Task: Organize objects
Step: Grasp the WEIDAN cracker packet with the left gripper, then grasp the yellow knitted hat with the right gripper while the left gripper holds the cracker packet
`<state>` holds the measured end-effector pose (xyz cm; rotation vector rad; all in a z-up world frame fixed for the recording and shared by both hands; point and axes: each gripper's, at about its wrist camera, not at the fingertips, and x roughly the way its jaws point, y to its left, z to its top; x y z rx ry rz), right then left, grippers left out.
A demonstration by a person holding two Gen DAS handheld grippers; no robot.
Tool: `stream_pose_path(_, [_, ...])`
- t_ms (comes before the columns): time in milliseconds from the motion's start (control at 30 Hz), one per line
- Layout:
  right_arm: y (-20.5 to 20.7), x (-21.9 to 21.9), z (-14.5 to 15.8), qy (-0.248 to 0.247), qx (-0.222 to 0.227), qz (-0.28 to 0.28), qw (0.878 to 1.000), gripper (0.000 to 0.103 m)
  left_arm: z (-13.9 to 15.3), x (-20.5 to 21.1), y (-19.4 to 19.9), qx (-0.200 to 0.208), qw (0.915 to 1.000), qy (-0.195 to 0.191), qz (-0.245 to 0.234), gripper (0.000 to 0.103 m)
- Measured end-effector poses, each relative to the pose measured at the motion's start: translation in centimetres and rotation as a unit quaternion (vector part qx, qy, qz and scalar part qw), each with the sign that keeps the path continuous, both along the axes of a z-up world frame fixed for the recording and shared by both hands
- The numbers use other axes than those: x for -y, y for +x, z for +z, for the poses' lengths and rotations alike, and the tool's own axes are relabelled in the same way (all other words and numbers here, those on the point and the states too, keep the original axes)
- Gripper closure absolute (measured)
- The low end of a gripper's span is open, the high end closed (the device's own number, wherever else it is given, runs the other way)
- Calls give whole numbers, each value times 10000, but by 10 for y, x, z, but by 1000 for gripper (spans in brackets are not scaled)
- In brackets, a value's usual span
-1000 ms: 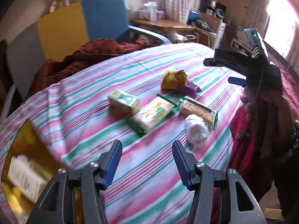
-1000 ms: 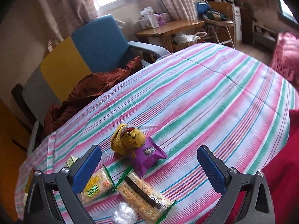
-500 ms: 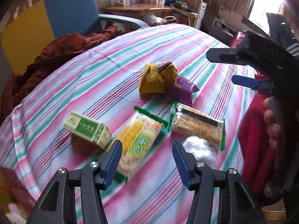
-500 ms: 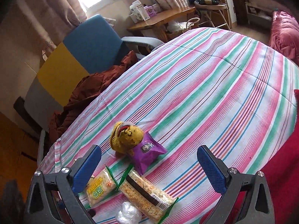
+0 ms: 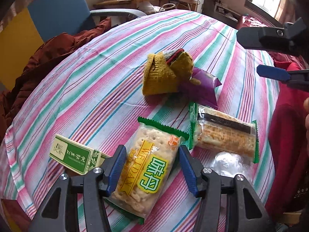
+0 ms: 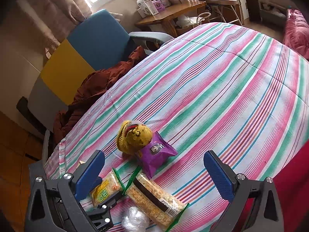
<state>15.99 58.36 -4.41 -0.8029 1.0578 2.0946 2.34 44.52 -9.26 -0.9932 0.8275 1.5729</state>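
Note:
My left gripper (image 5: 151,166) is open, its blue pads on either side of a green-edged cracker packet (image 5: 148,172) lying on the striped tablecloth (image 5: 96,89). A second rice-cracker packet (image 5: 224,135) lies to its right, a green and cream box (image 5: 75,157) to its left, a crumpled clear plastic ball (image 5: 229,164) near the front. Farther back are a mustard knit toy (image 5: 166,73) and a purple snack packet (image 5: 202,86). My right gripper (image 6: 154,172) is open and empty, held above the same cluster; the toy (image 6: 133,137) and purple packet (image 6: 156,154) show between its jaws.
A blue and yellow armchair (image 6: 85,50) with a rust-brown garment (image 6: 92,90) stands beyond the table's far left edge. A wooden desk (image 6: 170,11) with boxes is behind. Red fabric (image 5: 285,150) lies at the table's right edge.
My left gripper has moved forward and down over the table until its open jaws straddle the cracker packet. The right gripper has shifted only slightly.

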Motion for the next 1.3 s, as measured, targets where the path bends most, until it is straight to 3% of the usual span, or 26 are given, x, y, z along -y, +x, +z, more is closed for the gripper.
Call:
stream_pose_path(133, [-1, 1, -1, 0, 29, 31, 10000, 0, 0, 12, 13, -168, 9998, -57, 89, 54])
stream_pose_path(500, [-6, 7, 0, 82, 150, 196, 9997, 0, -3, 90, 23, 173, 9878, 318, 1516, 52])
stream_pose_path(733, [-4, 2, -7, -104, 154, 107, 9998, 0, -4, 97, 27, 101, 9876, 477, 1494, 52])
stream_pose_path(967, [9, -10, -12, -354, -11, -325, 9988, 0, -12, 90, 16, 109, 9870, 644, 1469, 52])
stream_pose_path(1200, [-1, -5, -12, -189, 299, -200, 9992, 0, -14, 92, 16, 79, 9854, 784, 1507, 52])
stream_pose_path(1300, [-16, 6, -7, 0, 485, 262, 9985, 0, -14, 94, 15, 158, 9846, 821, 1532, 52])
